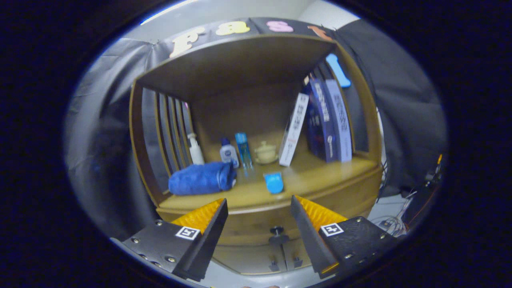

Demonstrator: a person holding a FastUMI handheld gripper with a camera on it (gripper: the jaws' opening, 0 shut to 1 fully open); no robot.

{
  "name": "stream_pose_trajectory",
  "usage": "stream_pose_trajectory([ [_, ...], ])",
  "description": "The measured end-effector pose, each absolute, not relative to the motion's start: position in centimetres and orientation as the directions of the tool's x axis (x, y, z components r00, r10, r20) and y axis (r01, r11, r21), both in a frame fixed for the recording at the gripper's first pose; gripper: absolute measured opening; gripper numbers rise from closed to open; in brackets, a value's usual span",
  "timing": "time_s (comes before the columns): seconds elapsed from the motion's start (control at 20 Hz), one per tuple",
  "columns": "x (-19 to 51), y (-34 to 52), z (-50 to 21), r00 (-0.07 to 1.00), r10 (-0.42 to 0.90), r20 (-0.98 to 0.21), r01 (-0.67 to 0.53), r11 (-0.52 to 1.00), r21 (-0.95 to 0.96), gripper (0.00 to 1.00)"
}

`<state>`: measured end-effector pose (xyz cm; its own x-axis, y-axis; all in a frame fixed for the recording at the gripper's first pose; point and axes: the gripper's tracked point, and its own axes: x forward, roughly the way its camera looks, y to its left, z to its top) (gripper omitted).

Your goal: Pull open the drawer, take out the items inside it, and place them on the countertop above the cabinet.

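While wide apart, hand-held gripper (259, 208) empty.

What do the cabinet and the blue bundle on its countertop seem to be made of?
Cabinet: probably wood or a wood-look board, honey-brown, with a slight sheen on the countertop. Blue bundle: soft cloth, likely a rolled towel, matte and fuzzy. The hand-held gripper is open, with the drawer knob between its fingers.

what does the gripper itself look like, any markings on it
The gripper has two wedge-shaped fingers that taper to points, with ribbed inner pads. Each sits on a dark, textured block fastened with small silver screws. On top of each block is a square white tag with a black pattern, like a tracking marker. No cables show on it. The fingers stand apart, open.
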<state>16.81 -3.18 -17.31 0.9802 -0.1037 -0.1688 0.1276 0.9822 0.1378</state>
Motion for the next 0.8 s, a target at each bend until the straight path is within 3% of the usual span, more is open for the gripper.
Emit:
stream_pose_trajectory([
  [0.45,10.8,-1.9,-2.4,0.987,-0.143,0.07,0.146,0.989,-0.035,0.94],
  [0.8,4.7,-0.9,4.1,0.969,-0.163,0.186,0.178,0.982,-0.069,0.94],
])
